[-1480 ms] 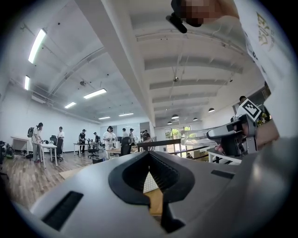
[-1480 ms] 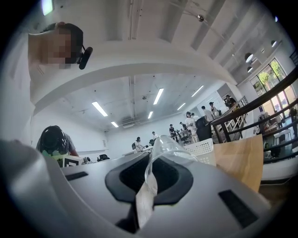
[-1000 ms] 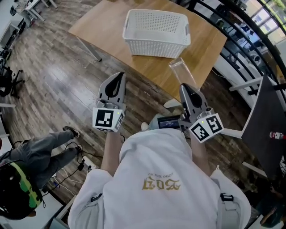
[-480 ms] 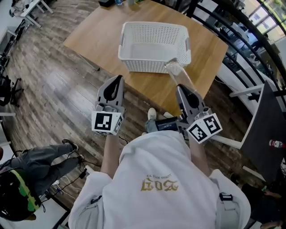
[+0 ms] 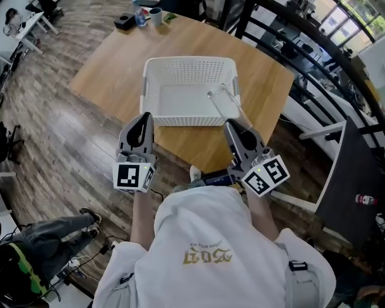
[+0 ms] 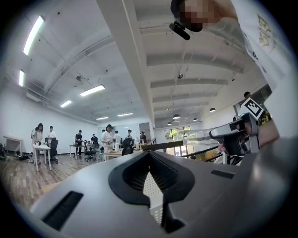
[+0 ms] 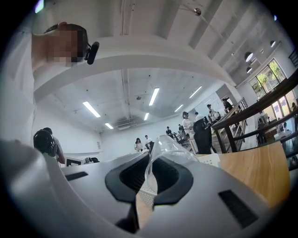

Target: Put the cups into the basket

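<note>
A white lattice basket (image 5: 157,79) stands on the wooden table (image 5: 114,66). My right gripper (image 5: 232,124) is shut on a clear plastic cup (image 5: 224,103), held lying level, its open end out over the basket's near right corner. In the right gripper view the cup (image 7: 164,148) sticks out from between the jaws of that gripper (image 7: 150,160), with a bit of the basket (image 7: 210,160) behind it. My left gripper (image 5: 146,115) hovers at the basket's near left corner, shut and empty. The left gripper view has the left gripper (image 6: 149,157) in front and white lattice showing through its slot.
A mug (image 5: 156,15) and a black box (image 5: 125,22) sit at the table's far end. Dark railings (image 5: 313,54) and a black panel (image 5: 352,174) stand to the right. A person's legs (image 5: 54,231) lie on the wood floor at lower left.
Both grippers have moved forward together from off the table's near edge up to the basket. The cup has come along, from short of the basket to over its near right corner.
</note>
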